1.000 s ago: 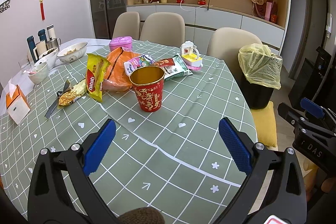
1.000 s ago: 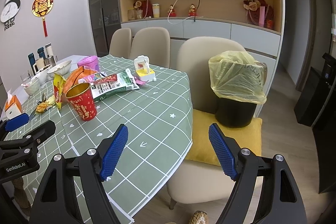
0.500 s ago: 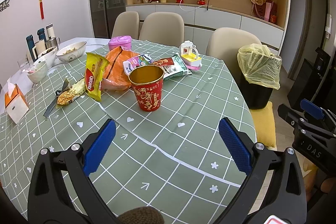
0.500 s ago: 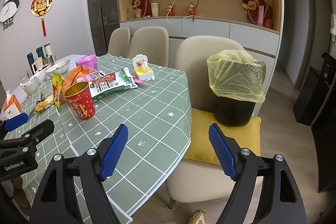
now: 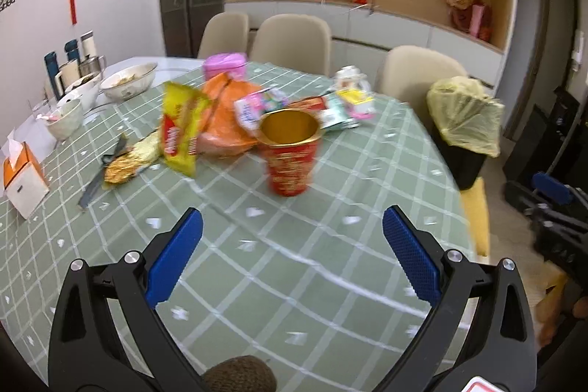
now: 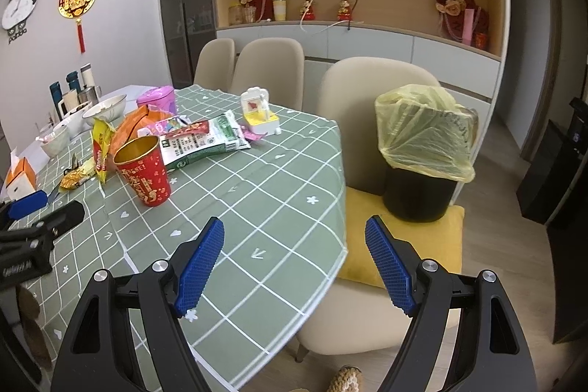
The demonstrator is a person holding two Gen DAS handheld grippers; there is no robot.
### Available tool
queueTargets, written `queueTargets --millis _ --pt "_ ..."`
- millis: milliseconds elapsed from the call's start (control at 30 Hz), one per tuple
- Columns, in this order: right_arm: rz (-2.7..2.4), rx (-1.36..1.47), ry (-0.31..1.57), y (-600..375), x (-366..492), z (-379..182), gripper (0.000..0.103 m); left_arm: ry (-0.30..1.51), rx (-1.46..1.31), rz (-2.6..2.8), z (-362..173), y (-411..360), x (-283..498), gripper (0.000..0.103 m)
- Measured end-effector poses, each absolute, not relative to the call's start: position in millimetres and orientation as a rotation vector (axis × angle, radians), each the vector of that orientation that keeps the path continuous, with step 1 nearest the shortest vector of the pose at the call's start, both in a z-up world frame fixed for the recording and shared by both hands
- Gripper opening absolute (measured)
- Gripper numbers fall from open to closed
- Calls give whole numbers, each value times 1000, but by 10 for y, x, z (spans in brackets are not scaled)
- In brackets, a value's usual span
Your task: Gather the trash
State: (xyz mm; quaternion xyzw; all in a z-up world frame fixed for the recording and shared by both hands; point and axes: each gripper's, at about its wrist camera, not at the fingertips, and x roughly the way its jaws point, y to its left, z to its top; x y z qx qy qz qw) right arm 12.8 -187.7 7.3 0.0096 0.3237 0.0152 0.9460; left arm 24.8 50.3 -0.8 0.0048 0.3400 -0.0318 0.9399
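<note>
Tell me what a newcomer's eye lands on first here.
The red paper cup with its gold inside, upright on the green checked table, backed by a heap of bright snack wrappers. Then the black bin with a yellow liner, standing on a chair's yellow cushion right of the table.

Greens, reds and yellows

We see a sage-green tablecloth with a white grid [image 6: 257, 193] at centre frame, a red paper cup with gold lining [image 6: 143, 171] at left, and a black bin in a yellow bag [image 6: 422, 149] at right.
</note>
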Motion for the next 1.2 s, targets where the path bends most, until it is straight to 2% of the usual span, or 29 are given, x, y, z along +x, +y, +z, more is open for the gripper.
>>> queueTargets --millis 200,333,400,467,667,767,833,867,933,1067,1200 --pt "84 -29 679 -1625 274 40 75 659 -17 43 -32 1415 470 94" --pt "122 -45 701 -1481 382 -7 75 709 -26 98 -106 2147 838 86" --pt "138 -55 711 -1403 437 -27 75 767 -75 87 -167 2508 1033 76" --pt "155 -63 723 -1329 500 -52 75 829 -129 81 -260 2855 1239 75" --pt "234 -60 754 -1104 702 -129 75 931 -190 73 -569 3180 1649 69" --pt "284 -81 765 -922 780 -155 75 950 -228 39 -656 3157 1772 63" --pt "315 -91 775 -808 833 -173 75 948 -249 3 -661 3119 1813 43" --pt "332 -95 781 -748 861 -184 75 948 -262 -7 -652 3093 1819 39" --pt "355 -105 787 -658 907 -199 75 944 -286 -26 -620 3035 1806 20" --pt "394 -114 791 -484 1020 -209 75 947 -313 -39 -595 2875 1725 11" --pt "422 -104 782 -356 1180 -182 75 952 -353 -54 -562 2712 1565 9"
